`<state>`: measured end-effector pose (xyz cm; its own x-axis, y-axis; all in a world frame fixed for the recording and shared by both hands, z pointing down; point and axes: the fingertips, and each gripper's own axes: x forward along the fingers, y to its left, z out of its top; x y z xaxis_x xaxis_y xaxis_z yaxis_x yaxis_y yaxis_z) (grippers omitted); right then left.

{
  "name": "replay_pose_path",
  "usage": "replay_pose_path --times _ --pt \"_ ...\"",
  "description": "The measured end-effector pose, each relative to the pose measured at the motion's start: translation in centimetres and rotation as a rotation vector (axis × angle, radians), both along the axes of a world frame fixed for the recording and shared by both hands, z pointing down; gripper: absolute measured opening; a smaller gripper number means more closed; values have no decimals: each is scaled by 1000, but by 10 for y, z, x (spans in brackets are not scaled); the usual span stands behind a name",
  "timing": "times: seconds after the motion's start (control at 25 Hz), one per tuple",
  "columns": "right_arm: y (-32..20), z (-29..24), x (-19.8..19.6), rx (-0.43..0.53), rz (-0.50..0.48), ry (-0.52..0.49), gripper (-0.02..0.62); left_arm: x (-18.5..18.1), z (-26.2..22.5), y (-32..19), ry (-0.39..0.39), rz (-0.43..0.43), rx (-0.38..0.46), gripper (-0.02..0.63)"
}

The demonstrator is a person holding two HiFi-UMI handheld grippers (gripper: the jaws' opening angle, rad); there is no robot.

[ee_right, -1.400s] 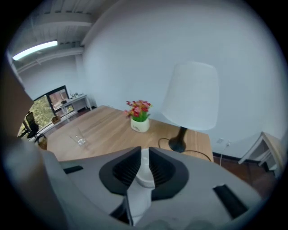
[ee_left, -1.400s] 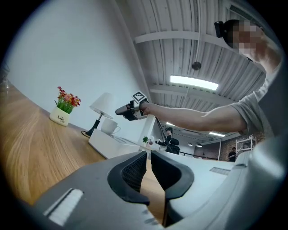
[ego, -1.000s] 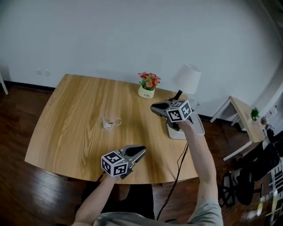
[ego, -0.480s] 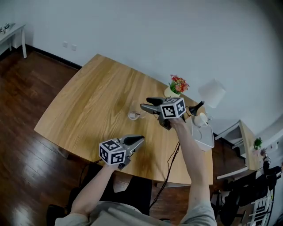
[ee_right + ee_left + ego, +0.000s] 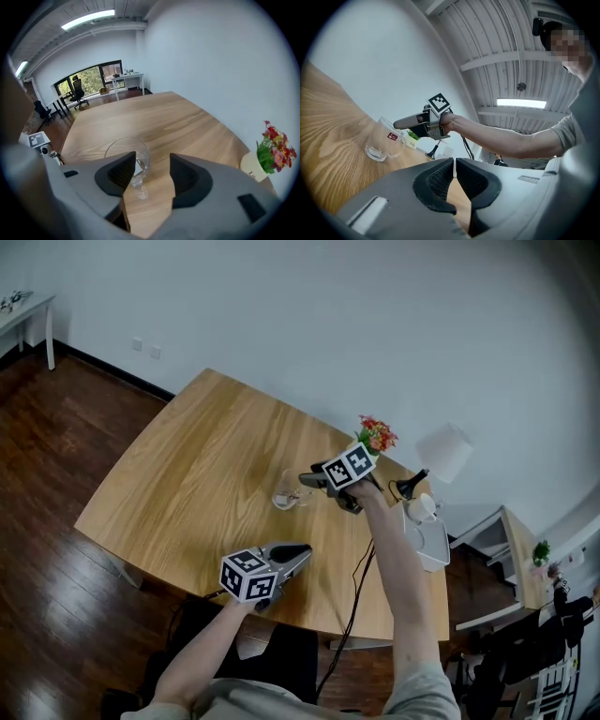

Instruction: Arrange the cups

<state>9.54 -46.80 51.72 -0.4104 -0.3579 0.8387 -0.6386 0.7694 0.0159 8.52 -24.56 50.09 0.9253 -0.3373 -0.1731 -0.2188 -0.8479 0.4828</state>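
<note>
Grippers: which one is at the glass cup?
The right gripper, beside the glass cup, jaws opening, its handle between them untouched; the left gripper hangs shut by the table edge.

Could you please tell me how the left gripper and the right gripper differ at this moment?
Left gripper: jaws together, empty; right gripper: jaws opening, glass cup at their tips. Left gripper hovers near the table's front edge; right gripper reaches mid-table. Both carry marker cubes.
</note>
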Motion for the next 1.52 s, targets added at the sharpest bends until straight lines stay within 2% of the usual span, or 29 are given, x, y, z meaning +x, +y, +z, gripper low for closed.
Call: replay_pose_path --times 0.16,0.24,0.32,0.44,0.48,0.72,0.88,0.96,1.08,1.28,1.4,1.52 --pt "3 23 -11 -70 -30 76 219 0 2 0 -12 -2 -6 28" --pt "3 34 -12 -85 -52 145 181 1 3 -1 -19 -6 -8 28" --pt "4 43 -11 -100 -61 184 174 3 5 -2 -27 -6 -9 28" --pt "7 48 -9 -111 -34 208 52 3 7 -1 -44 -4 -9 28" --pt "7 48 -9 -114 -23 207 34 2 7 -1 -49 -5 -8 28" --pt "23 28 -5 -110 18 127 34 3 1 1 -34 23 -4 9" --pt "48 4 21 -105 56 31 34 30 -10 17 -41 87 12 8" --pt "58 -15 47 -83 93 -3 34 53 -20 28 -54 136 44 8" --pt "77 -44 107 -46 168 5 34 94 -29 42 -57 208 83 8" --pt "119 -85 260 -11 403 65 34 162 -30 64 -29 324 82 8" --pt "144 -88 341 -29 549 100 34 185 -25 77 -31 380 88 8" --pt "155 -74 392 -64 643 121 35 196 -19 82 -38 400 87 8"
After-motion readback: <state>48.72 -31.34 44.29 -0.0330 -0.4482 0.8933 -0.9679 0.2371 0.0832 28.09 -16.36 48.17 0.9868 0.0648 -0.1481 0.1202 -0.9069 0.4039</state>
